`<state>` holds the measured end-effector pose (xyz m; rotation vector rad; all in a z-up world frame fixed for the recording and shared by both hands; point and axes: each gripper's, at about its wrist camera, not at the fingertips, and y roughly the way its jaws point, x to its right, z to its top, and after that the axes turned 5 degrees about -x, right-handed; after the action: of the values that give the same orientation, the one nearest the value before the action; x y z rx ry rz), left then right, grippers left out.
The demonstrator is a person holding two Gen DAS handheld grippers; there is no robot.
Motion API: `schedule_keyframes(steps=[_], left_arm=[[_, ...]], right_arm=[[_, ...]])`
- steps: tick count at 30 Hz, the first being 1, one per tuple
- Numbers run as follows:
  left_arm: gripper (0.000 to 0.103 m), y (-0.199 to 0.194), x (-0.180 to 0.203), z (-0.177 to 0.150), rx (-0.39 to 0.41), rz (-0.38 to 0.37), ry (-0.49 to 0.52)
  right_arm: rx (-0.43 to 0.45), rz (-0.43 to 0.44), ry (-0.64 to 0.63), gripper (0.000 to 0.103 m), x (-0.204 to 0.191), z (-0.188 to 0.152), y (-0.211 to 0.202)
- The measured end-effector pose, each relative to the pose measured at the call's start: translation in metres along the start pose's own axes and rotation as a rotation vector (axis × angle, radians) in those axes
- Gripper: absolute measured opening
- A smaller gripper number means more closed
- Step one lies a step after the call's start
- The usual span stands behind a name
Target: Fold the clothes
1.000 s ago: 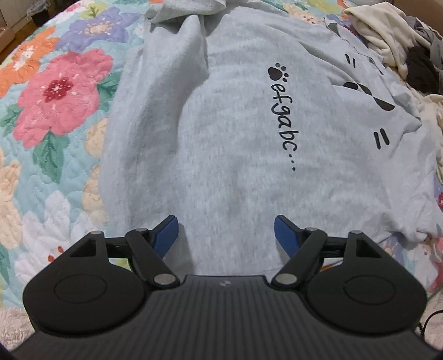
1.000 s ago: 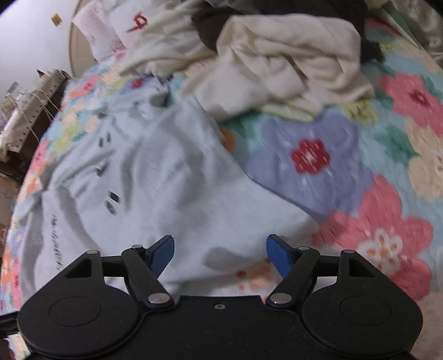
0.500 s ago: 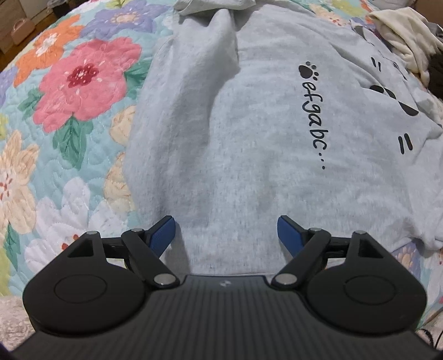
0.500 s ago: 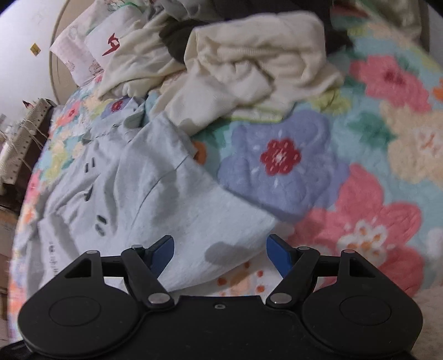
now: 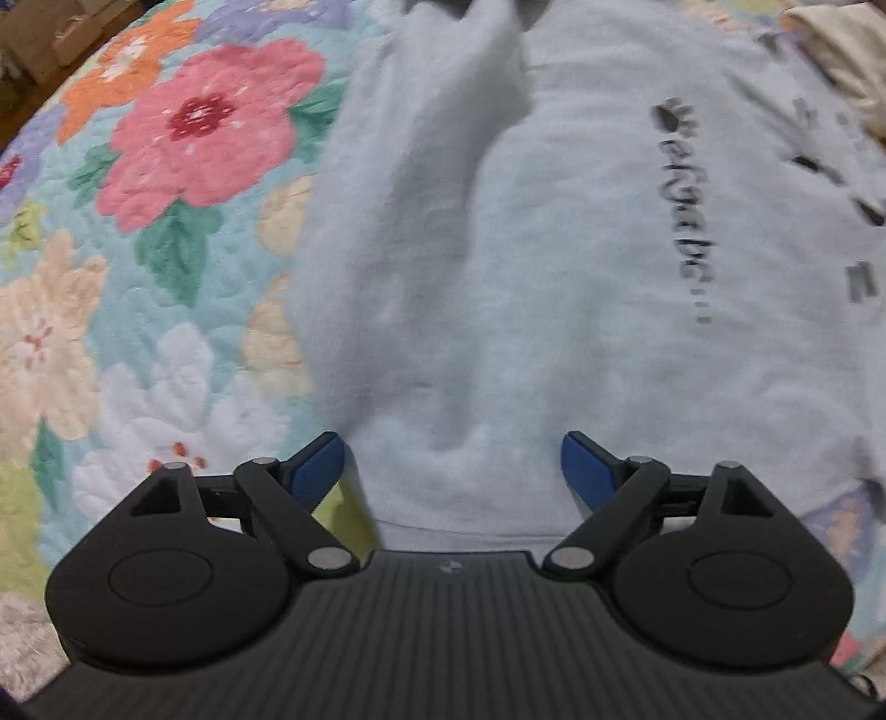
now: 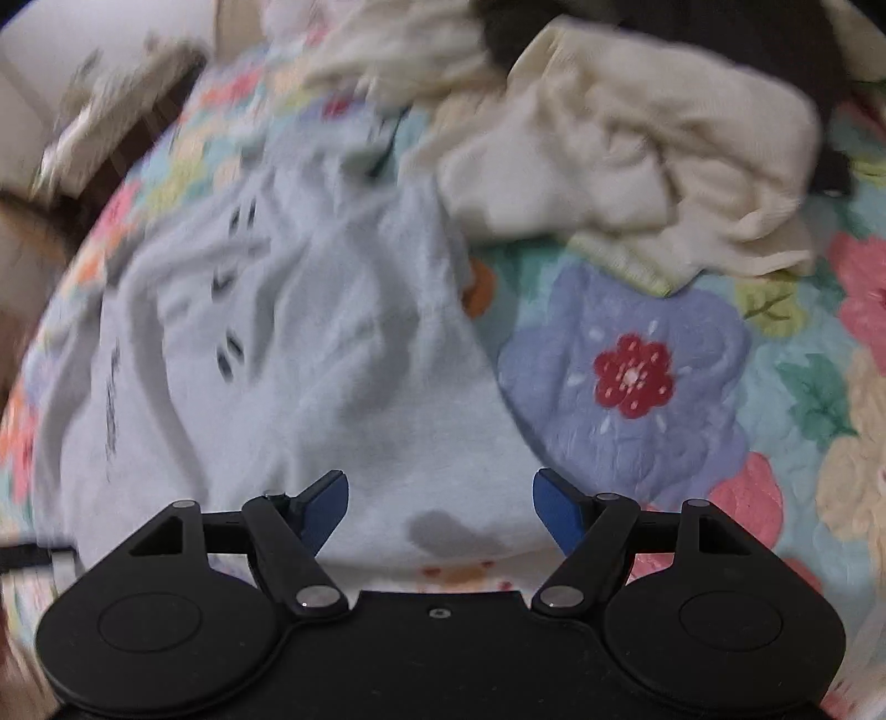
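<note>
Grey sweatshirt (image 5: 554,266); only right view shows cream clothes pile (image 6: 637,149).

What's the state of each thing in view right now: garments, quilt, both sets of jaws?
Grey sweatshirt: spread print-up on the quilt, unfolded, one sleeve laid over its front.
Cream garment: crumpled in the pile, unfolded.
Dark garment: bunched behind the cream one.
Floral quilt: flat under the clothes.
Left gripper: jaws open, empty, over the sweatshirt's hem.
Right gripper: jaws open, empty, over the sweatshirt's corner.
</note>
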<state>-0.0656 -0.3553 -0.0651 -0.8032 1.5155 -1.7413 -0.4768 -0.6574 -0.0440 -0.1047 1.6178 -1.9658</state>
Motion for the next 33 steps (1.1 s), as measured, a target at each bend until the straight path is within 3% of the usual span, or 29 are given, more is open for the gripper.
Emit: schedule_keyframes(steps=[3,8,13,16,20,22,25,28,33], left_arm=[[0.094,0.002,-0.009,0.000,-0.005,0.024,-0.046],[0.094,-0.005,-0.018,-0.011,-0.015,0.016,-0.082],[0.094,-0.011,-0.006,-0.015,0.009,0.073,-0.047],[0.094,-0.012,-0.002,-0.015,-0.014,0.021,-0.052],[0.094,-0.022,0.015,-0.015,-0.020,0.069,0.014],[0.094,-0.029,0.015,-0.017,-0.010,0.046,0.040],[0.094,-0.036,0.003,-0.015,-0.004,-0.005,0.042],[0.094,-0.042,-0.007,-0.011,0.011,0.033,0.065],[0.094,-0.043,-0.017,0.006,0.026,0.026,0.158]], right_arm=[[-0.066,0.042,0.026,0.078,0.014,0.009,0.010],[-0.097,0.024,-0.026,0.078,0.007,0.036,0.005],[-0.028,0.000,-0.153,0.078,-0.015,0.034,-0.009],[-0.046,-0.010,-0.212,0.078,-0.021,0.024,-0.001],[-0.075,-0.046,-0.287,0.078,-0.024,0.027,0.013],[-0.090,-0.035,-0.275,0.078,-0.020,0.031,0.020],[-0.176,0.042,-0.215,0.078,-0.009,0.044,0.032],[-0.289,0.114,-0.221,0.078,-0.011,0.059,0.029],[-0.415,0.089,-0.304,0.078,-0.025,0.053,0.012]])
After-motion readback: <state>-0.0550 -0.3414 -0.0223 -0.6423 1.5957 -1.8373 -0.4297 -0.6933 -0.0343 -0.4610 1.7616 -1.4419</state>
